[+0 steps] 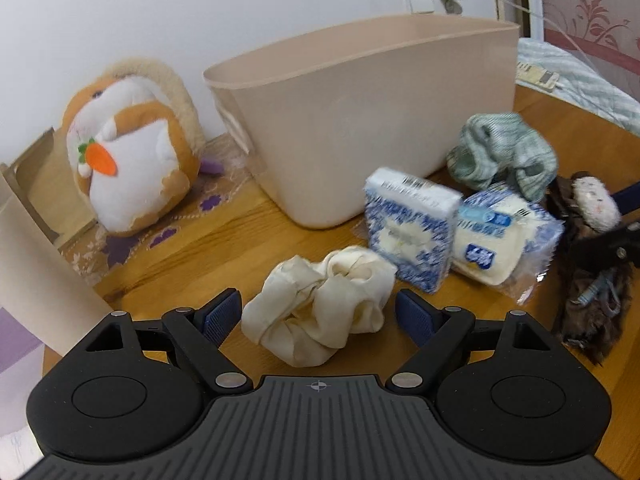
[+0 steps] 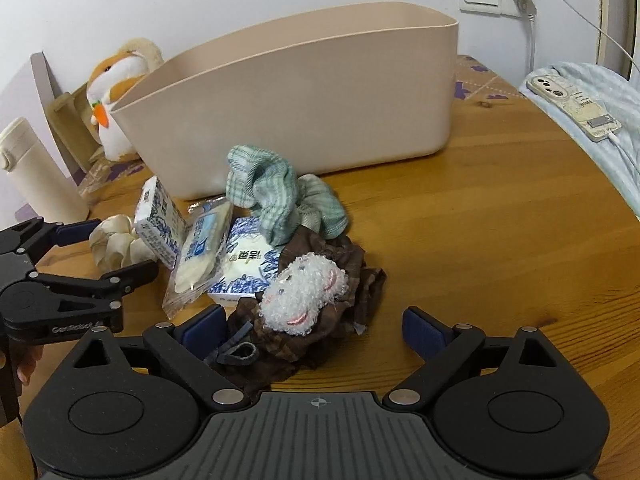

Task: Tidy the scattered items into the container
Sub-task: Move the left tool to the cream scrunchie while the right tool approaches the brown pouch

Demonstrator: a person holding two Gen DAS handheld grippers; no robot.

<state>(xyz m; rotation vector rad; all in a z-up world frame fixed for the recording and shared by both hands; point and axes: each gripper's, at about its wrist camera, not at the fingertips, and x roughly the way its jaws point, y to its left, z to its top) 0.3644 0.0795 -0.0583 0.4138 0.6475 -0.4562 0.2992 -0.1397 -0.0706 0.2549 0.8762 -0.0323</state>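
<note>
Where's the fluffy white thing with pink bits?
The fluffy toy lies on the brown cloth, just ahead of the open right claw, beside the tissue packs.

container (image 2: 304,112): beige plastic tub, upright at the back of the wooden table, open top, inside not visible
cream scrunchie (image 1: 320,304): crumpled, leftmost of the items, flat on the table
blue-patterned tissue pack (image 1: 412,228): standing on edge, beside the cream scrunchie
clear-wrapped tissue pack (image 1: 500,236): leaning against the blue-patterned one
second blue-patterned pack (image 2: 248,264): lying flat, partly under cloth
green checked scrunchie (image 2: 280,196): bunched, just in front of the tub
brown cloth (image 2: 320,328): rumpled heap, a fluffy white plush piece (image 2: 304,292) on top
</note>
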